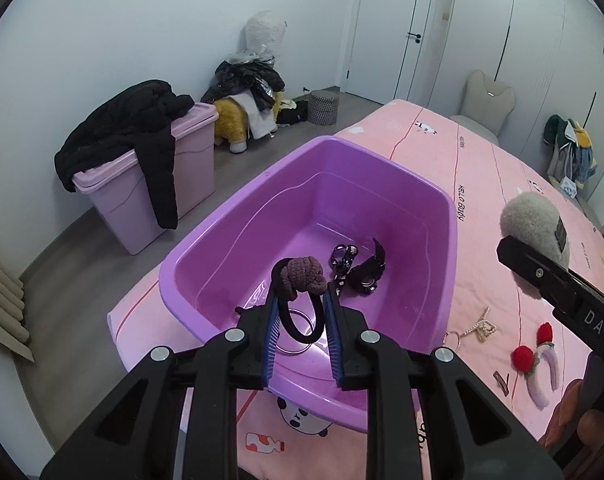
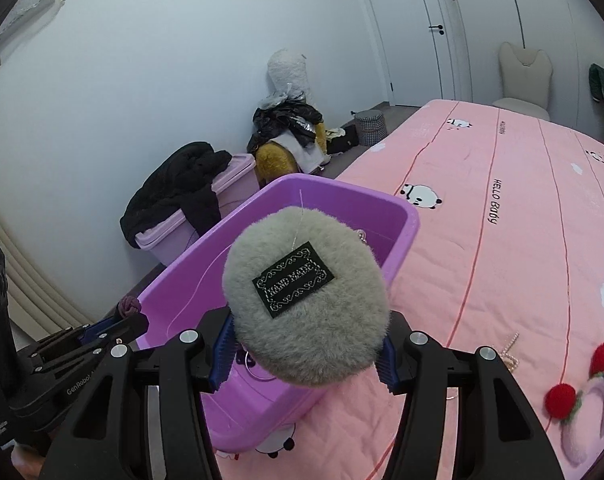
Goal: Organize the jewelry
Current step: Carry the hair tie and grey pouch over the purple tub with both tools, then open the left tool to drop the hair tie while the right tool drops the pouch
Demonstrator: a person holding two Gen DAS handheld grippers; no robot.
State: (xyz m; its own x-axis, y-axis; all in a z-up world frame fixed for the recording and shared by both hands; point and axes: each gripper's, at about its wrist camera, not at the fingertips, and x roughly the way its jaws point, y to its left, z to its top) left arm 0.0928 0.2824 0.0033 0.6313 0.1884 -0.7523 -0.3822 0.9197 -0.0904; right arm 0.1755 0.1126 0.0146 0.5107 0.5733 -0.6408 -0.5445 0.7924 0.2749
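A purple plastic bin (image 1: 382, 168) stands on the pink bed; it also shows in the right wrist view (image 2: 406, 216). My left gripper (image 1: 300, 300) is shut on a black hair tie with a mauve knot (image 1: 304, 274), held over the bin's near side. A black watch (image 1: 368, 270) and a dark keyring (image 1: 342, 258) lie inside the bin. My right gripper (image 2: 306, 354) is shut on a grey fluffy hair clip (image 2: 306, 304) with a black label, at the bin's right edge. It also shows in the left wrist view (image 1: 536, 224).
On the bedspread (image 2: 502, 240) lie a pearl hair clip (image 1: 482, 326), a ring (image 1: 453, 338), a brown hair pin (image 1: 501, 382) and a pink headband with red pompoms (image 1: 536, 364). On the floor stand a lidded lilac box (image 1: 142, 200) with a black coat, plush toys and a chair.
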